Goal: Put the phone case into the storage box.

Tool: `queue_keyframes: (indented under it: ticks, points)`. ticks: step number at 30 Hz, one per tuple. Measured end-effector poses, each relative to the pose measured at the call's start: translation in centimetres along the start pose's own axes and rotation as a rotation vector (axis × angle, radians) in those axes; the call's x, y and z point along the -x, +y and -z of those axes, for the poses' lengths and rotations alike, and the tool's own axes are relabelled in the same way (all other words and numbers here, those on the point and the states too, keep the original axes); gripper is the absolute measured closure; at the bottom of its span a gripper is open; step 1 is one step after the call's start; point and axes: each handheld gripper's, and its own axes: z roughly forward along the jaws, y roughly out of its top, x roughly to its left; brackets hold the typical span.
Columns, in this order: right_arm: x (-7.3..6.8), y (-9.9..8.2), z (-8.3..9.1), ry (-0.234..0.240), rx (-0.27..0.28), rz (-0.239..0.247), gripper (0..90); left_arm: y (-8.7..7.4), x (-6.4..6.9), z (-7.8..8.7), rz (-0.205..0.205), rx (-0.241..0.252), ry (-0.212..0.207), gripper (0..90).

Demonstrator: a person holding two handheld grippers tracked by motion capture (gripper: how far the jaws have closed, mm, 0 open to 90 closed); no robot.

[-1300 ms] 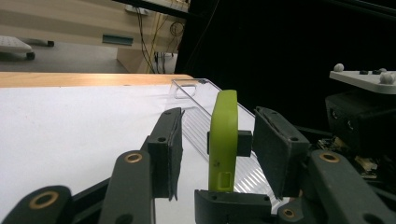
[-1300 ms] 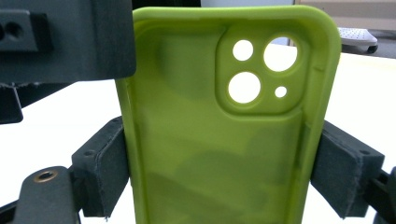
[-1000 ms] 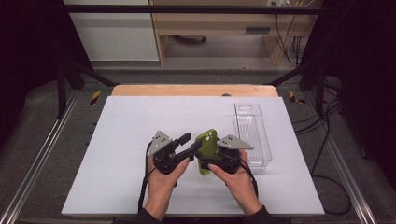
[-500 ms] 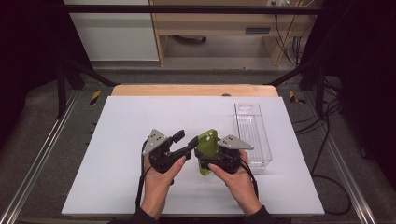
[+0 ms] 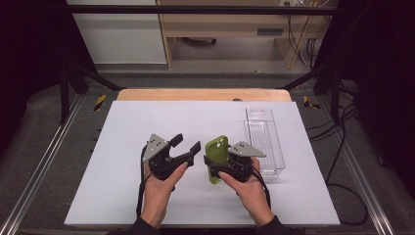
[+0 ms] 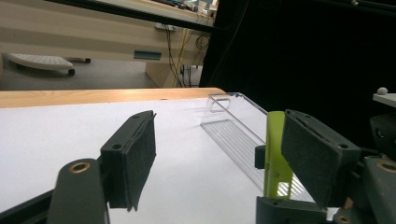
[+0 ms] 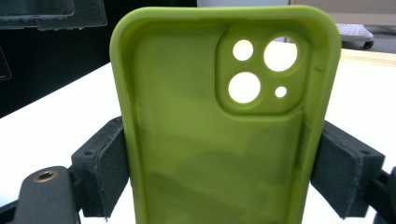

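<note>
A green phone case (image 5: 217,155) with camera cut-outs is held near the middle of the white table. My right gripper (image 5: 215,164) is shut on its two long sides, and the right gripper view looks into the case's hollow inside (image 7: 219,140), pads pressing both edges. My left gripper (image 5: 186,143) hangs just to the left of the case, open, nothing between its pads. In the left gripper view the green case (image 6: 276,158) stands edge-on beside the right-hand pad (image 6: 317,158).
A clear plastic tray (image 5: 264,142) lies lengthwise on the table's right side, just right of my right gripper; the same clear tray (image 6: 233,133) appears past the left jaws. The white table top (image 5: 147,122) ends in a wooden strip at the back.
My left gripper has drifted slightly left and back from the case and stays open. The right gripper still holds the case in about the same place.
</note>
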Motion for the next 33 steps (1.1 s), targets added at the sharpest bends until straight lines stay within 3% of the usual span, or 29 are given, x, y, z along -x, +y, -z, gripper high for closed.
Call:
queue_keyframes:
  ticks: [17, 33]
  points:
    - [0.0, 0.0, 0.0, -0.004, 0.004, -0.002, 16.2, -0.7, -2.0, 0.7, -0.033, -0.035, 0.053, 9.4]
    - [0.0, 0.0, 0.1, -0.011, 0.012, -0.005, 16.2, -1.0, -3.2, 1.9, -0.138, -0.045, 0.105, 6.6]
